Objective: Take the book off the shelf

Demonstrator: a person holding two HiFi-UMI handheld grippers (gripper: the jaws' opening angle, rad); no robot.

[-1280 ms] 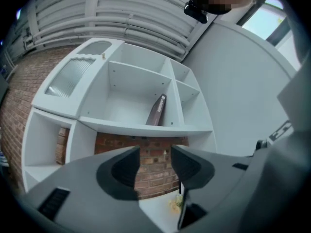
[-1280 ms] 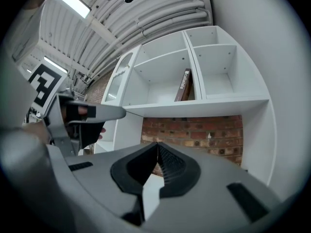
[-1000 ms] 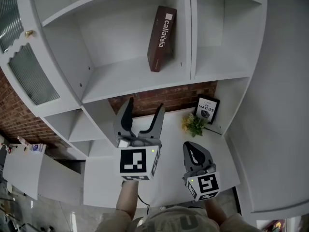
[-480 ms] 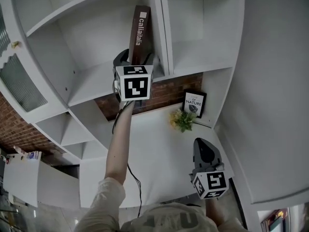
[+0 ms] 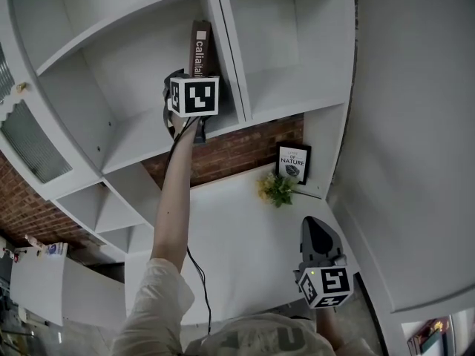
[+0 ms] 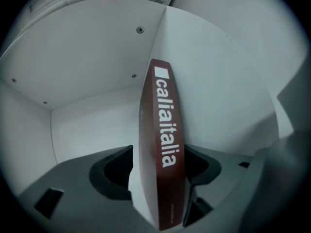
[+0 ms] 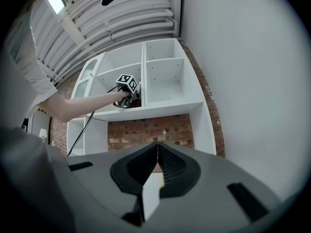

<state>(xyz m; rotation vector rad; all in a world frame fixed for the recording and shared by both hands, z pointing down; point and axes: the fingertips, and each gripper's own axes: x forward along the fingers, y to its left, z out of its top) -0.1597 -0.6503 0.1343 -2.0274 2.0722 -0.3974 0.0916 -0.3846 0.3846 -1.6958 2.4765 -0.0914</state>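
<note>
the book (image 6: 163, 144) stands in a shelf (image 5: 141, 136) compartment, tilted against the wall at its 3 o'clock side, spine outward. the left gripper (image 5: 194, 84) clamps its lower spine, one jaw on each cover. the right gripper (image 5: 317, 232) hangs at 5 o'clock in the head view, jaws pressed together, empty. a plant (image 5: 276, 189) and a framed print (image 5: 292, 161) sit on the counter (image 5: 230, 236) below.

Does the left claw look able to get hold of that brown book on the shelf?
Likely yes: the left claw has its jaws either side of the book, apparently gripping it. The book leans on the shelf wall, and nothing else stands in the way.
</note>
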